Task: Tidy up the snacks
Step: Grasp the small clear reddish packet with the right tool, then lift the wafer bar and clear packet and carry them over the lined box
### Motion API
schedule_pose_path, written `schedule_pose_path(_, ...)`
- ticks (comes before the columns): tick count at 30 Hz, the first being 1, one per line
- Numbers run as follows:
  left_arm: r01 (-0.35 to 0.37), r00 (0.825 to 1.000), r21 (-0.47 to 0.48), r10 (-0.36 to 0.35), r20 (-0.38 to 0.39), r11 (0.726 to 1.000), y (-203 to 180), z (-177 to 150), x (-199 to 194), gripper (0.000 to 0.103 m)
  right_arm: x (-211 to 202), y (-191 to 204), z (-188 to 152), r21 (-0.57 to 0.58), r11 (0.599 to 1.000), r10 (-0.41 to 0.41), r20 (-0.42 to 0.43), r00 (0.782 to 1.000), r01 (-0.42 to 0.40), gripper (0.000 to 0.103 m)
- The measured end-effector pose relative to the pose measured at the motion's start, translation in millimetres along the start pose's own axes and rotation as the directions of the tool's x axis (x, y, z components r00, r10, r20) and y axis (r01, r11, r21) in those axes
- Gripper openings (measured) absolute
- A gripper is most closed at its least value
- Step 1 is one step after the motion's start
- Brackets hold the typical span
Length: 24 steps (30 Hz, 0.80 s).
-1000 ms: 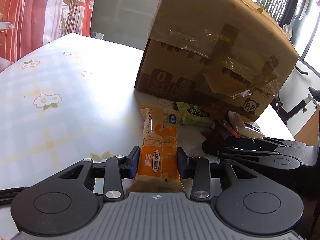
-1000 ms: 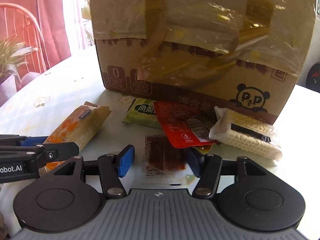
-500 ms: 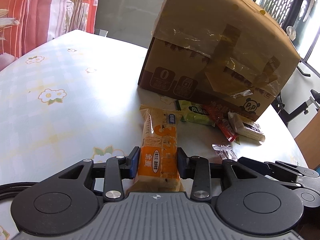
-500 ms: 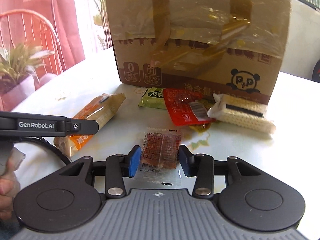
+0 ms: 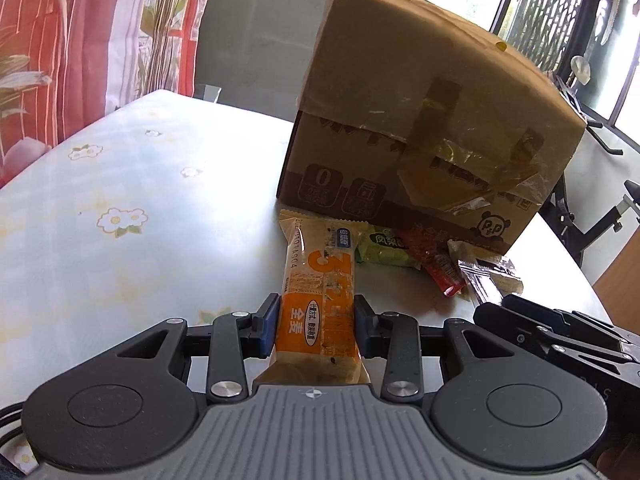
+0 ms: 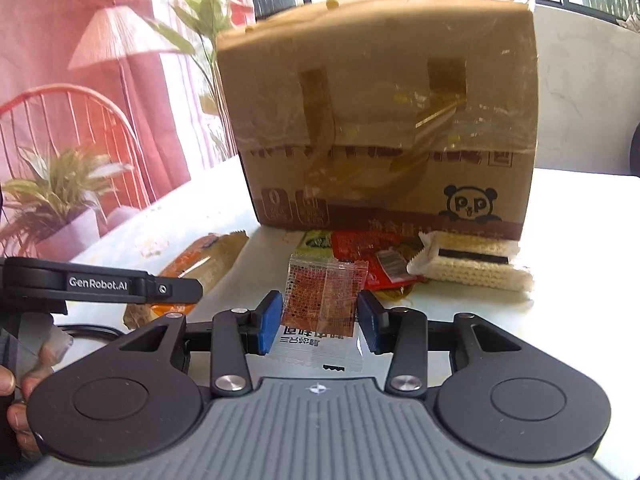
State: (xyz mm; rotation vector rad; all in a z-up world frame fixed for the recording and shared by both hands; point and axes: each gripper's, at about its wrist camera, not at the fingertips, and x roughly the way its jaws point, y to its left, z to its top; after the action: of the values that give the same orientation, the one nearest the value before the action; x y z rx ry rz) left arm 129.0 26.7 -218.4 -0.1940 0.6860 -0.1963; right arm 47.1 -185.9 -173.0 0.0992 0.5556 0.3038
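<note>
My left gripper point(image 5: 316, 320) is shut on an orange cracker packet point(image 5: 320, 276), gripped near its close end, the far end pointing at the big taped cardboard box point(image 5: 420, 140). My right gripper point(image 6: 320, 316) is shut on a small clear sachet point(image 6: 322, 296) with red-brown contents, held just above the table. In front of the box point(image 6: 380, 120) lie a green packet point(image 5: 382, 246), a red packet point(image 6: 360, 248) and a white wafer packet point(image 6: 472, 268). The right wrist view also shows the orange packet point(image 6: 216, 256) at the left, behind a left finger point(image 6: 120, 284).
A pale flowered tablecloth covers the table point(image 5: 120, 240), whose right edge runs close behind the snacks. A potted plant point(image 6: 60, 196), a red wire chair point(image 6: 60, 112) and a red curtain stand beyond the left side. A person's hand point(image 6: 16, 392) shows at the lower left.
The right jaws closed on the clear sachet and drew it back from the snack pile, off the table. The left gripper rose slightly with the orange packet.
</note>
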Motion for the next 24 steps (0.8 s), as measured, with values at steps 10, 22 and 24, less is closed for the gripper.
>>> schedule_pose_path(10,0.011,0.980,0.147,-0.040,0.194,0.989,-32,53,-41,0.040,-32,-19,39,0.009,1.000,-0.012,0.186,0.982,0.010,0.044)
schedule_pose_path(22,0.136,0.937,0.186,-0.188,0.294,0.973,-99,174,-26,0.040,-33,-40,157,-0.129,0.990,-0.012,0.364,0.931,0.063,0.044)
schedule_pose_path(24,0.139,0.939,0.194,-0.191,0.286,0.971,-111,188,-11,0.040,-21,-47,173,-0.139,0.987,-0.029,0.351,0.936,0.082,0.044)
